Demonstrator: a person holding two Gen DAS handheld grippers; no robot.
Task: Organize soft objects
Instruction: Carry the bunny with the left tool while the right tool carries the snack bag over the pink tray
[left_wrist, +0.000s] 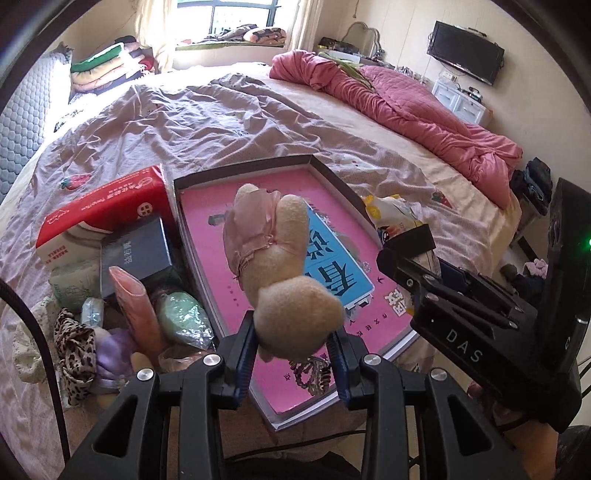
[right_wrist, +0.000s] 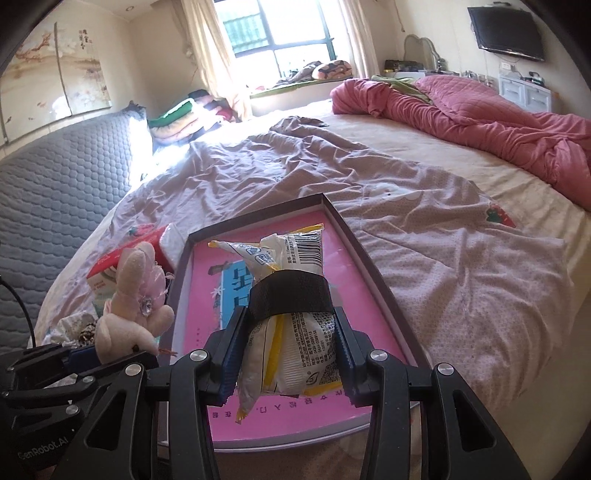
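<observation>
Left gripper (left_wrist: 293, 354) clamps plush rabbit (left_wrist: 280, 266), face hidden. Right gripper (right_wrist: 286, 350) grips white packet (right_wrist: 291, 295) above pink-lined box (right_wrist: 369, 258).

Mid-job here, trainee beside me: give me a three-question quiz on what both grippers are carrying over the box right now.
1. True or false: the left gripper is shut on the plush rabbit.
2. The right gripper holds: A) a red tissue pack, B) a white and yellow packet with a black band, C) a leopard-print cloth.
3. Fill in: the dark-rimmed box on the bed holds a ____ book.

Key: 1 true; 2 B; 3 pink.
</observation>
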